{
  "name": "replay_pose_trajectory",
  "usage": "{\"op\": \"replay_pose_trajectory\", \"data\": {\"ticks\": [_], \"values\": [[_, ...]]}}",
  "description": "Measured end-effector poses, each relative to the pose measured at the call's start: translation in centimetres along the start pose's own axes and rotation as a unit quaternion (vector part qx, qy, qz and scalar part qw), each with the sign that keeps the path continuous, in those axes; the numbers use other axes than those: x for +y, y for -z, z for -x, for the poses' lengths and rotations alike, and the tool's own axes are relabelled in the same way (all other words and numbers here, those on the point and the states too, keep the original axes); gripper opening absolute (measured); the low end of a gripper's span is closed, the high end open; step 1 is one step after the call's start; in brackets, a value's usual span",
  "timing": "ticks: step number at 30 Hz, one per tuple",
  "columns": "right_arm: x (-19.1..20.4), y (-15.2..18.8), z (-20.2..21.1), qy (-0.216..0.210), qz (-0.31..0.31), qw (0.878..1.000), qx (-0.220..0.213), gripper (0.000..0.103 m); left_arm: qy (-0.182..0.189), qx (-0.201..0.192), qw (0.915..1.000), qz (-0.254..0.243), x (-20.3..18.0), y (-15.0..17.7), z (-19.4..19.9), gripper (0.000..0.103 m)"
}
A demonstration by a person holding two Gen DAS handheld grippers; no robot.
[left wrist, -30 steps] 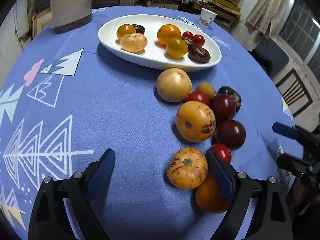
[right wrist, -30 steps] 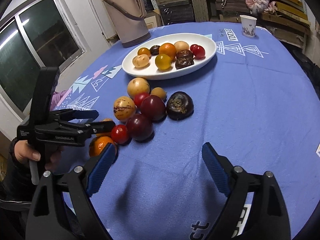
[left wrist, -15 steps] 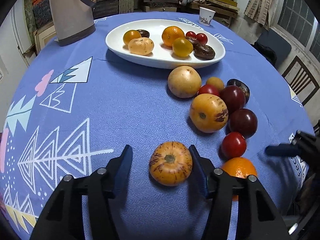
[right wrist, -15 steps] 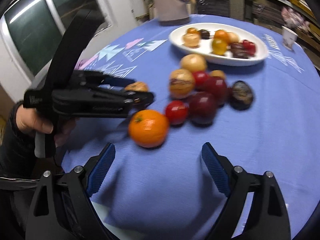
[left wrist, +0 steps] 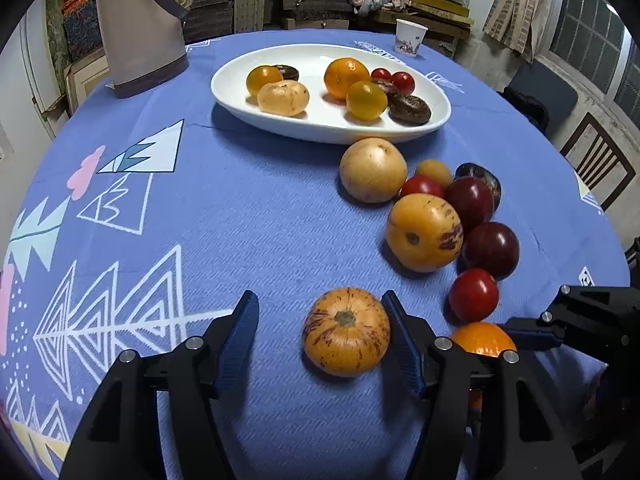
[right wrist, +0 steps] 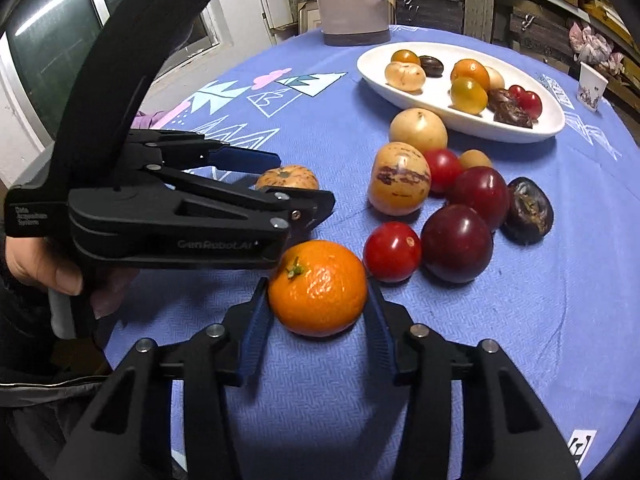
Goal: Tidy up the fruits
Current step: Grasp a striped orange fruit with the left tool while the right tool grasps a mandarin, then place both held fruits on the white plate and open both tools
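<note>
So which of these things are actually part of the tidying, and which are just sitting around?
Part of the job: orange, striped fruit, red tomato, dark plum, white dish.
Just lying about: thermos jug, paper cup, chair.

A beige jug [left wrist: 140,28] and paper cup [left wrist: 410,37] stand on the blue tablecloth [left wrist: 248,224].

Both views sharp, no motion blur. Strong fisheye bowing; black vignette at corners. Light overhead, fairly bright on the blue surface [left wrist: 248,216]; short soft shadows under fruit. Specular glints on the orange [right wrist: 318,288]. Background shelves dim.
</note>
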State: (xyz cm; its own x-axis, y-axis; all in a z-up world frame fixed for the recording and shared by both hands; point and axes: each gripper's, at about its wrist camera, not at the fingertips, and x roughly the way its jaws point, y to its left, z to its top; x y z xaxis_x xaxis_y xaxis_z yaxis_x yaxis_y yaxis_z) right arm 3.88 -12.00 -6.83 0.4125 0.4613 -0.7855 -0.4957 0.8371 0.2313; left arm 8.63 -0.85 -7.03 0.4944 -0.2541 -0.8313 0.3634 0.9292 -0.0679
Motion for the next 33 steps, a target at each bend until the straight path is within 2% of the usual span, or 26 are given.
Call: {"op": "replay_pose_trajectory", "data": {"ticks": [1, 4, 15, 21, 25, 28, 33], "values": [[-0.3, 0.1, 0.2, -0.010, -0.006, 1.000, 0.001, 0.045, 0.005, -0.003, 1.0000, 0.001, 0.0, 0.0, 0.0, 0.060], [-1.0, 0.4, 1.1, -0.039, -0.021, 0.999, -0.001, 0.045, 0.031, -0.006, 0.9995, 0.003, 0.2, -0.2, 0.2, 0.038], [-4.1, 1.1, 4.9, -0.051, -0.062, 0.996, -0.036, 0.045, 0.019, -0.003, 0.9998, 0.004, -0.3, -0.1, 0.2, 0.038], [-6.0, -0.8, 7.1, -0.027, -0.062, 0.995, -0.067, 0.045, 0.017, -0.018, 0.9997, -0.001, -0.3, -1.8, 1.3, 0.038], [-7.5, -3.8, 8.4, -0.007, -0.056, 0.994, -0.092, 0.045, 0.023, -0.045, 0.9987, -0.001, 0.1, -5.4, 2.7, 0.038], [-9.0, -6.7, 7.9, 0.000, -0.057, 0.993, -0.102, 0.046, 0.041, -0.058, 0.9975, 0.009, 0.3, -8.6, 2.7, 0.038], [-12.0, -11.0, 5.4, 0.017, -0.069, 0.992, -0.100, 0.046, 0.052, -0.037, 0.9969, 0.044, 1.5, -13.0, -0.6, 0.038]]}}
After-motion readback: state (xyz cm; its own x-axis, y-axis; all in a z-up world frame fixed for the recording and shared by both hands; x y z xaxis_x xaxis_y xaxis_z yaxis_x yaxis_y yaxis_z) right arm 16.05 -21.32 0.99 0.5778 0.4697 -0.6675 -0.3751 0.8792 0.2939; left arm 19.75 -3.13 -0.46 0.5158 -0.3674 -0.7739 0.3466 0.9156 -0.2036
